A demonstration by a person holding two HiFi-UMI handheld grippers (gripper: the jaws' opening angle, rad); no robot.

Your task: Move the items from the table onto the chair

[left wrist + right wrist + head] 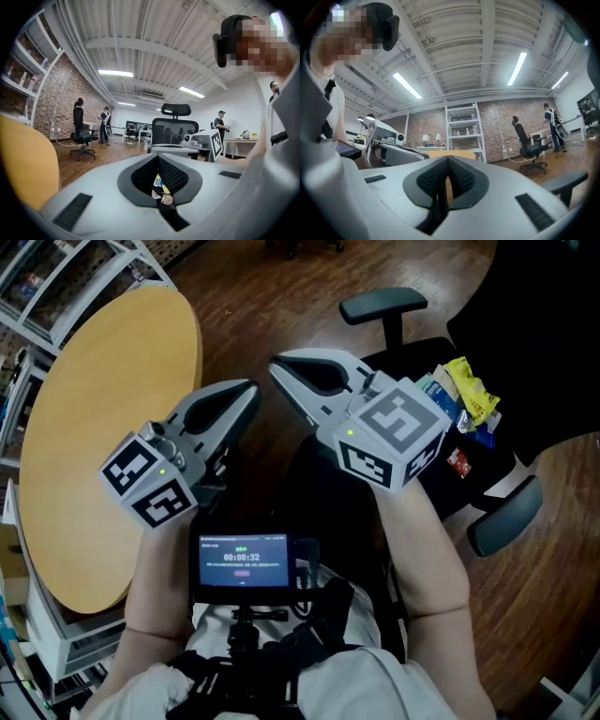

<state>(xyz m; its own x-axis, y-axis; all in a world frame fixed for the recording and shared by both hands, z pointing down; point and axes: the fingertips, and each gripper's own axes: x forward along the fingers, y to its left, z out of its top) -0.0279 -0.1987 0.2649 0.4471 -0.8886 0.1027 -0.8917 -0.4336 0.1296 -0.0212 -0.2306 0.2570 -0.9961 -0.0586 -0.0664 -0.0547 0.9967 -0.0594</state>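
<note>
A round pale-wood surface (103, 381) fills the left of the head view. Beside it, the left tongs (249, 387) are pressed together with nothing between them, pointing up and right over the wood floor (244, 296). Just right of them, the right tongs (277, 365) are also pressed together and empty. They point up and left, so the two tips sit near each other. Farther right, a black office chair (382, 304) carries a pile of snack packets (450, 413) on its seat, with a yellow packet (469, 388) on top.
</note>
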